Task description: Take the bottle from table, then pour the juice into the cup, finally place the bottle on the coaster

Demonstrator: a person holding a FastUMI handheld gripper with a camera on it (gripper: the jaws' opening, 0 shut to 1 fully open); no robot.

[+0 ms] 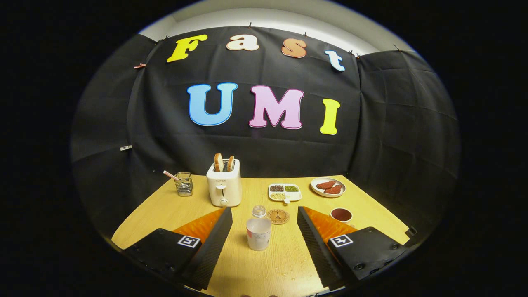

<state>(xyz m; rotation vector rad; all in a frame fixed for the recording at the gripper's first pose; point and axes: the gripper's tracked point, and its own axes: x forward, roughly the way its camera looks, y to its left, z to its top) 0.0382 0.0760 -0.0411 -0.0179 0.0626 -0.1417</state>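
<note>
Between open gripper fingers, bottle

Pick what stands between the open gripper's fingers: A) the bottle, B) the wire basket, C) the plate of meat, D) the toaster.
A: the bottle stands upright on the table between the open gripper fingers, untouched; the coaster lies just beyond it.
</note>
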